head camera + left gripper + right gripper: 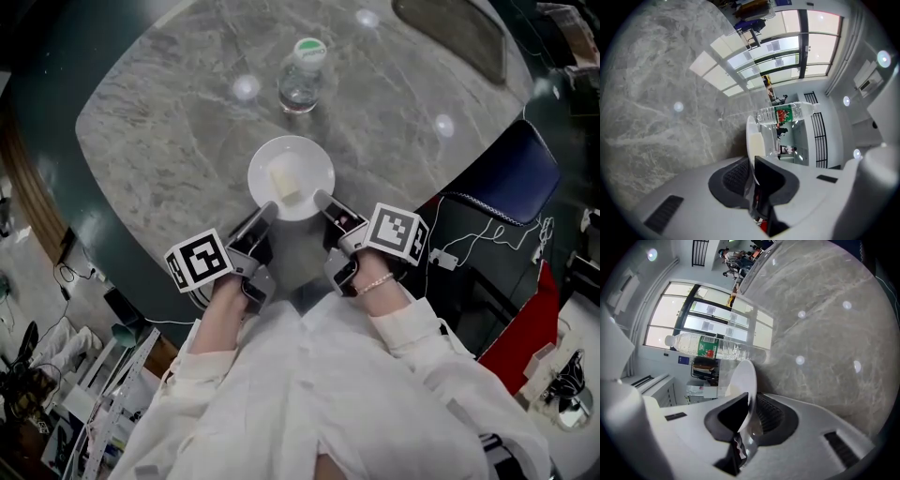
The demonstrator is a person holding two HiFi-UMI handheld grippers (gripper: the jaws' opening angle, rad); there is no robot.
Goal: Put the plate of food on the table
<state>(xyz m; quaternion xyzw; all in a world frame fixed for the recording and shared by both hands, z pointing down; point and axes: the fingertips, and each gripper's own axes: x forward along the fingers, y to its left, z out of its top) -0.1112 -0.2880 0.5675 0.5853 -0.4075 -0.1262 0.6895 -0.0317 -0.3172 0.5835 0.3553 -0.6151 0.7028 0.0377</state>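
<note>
**Setting the plate at the near edge: carried in, not yet let go**

The grey marble tabletop (pixel 159 141) is seen from above, and most of it is bare. The task's thing is already over it, just inside the near edge and about midway along that edge.

The left gripper (pixel 265 212) is closed on the near-left rim of the plate. In the left gripper view the jaws are narrow, and the thin white rim is pinched edge-on between the ribbed pads. The right gripper (pixel 324 201) is clamped on the near-right rim in the same way. In the right gripper view the rim is caught between the dark pads, with nothing else in the gap. The load is therefore shared by both hands from the person's side of the table.

The white plate (pixel 305 161) is held about level. It cannot be told from any view whether its underside rests on the marble or hangs just above it. A clear water bottle (pixel 302 75) stands upright further in toward the middle of the tabletop, apart from the plate and clear of both grippers. A small block of pale food (pixel 284 180) lies near the middle of the plate and seems undisturbed.

The carrying part is judged as good as done, since the plate is over its resting place. What is left is judged to be small: the plate has to be settled flat if it is not down yet, both grips have to be opened, and the jaws have to be drawn back over the near edge without dragging the rim.
</note>
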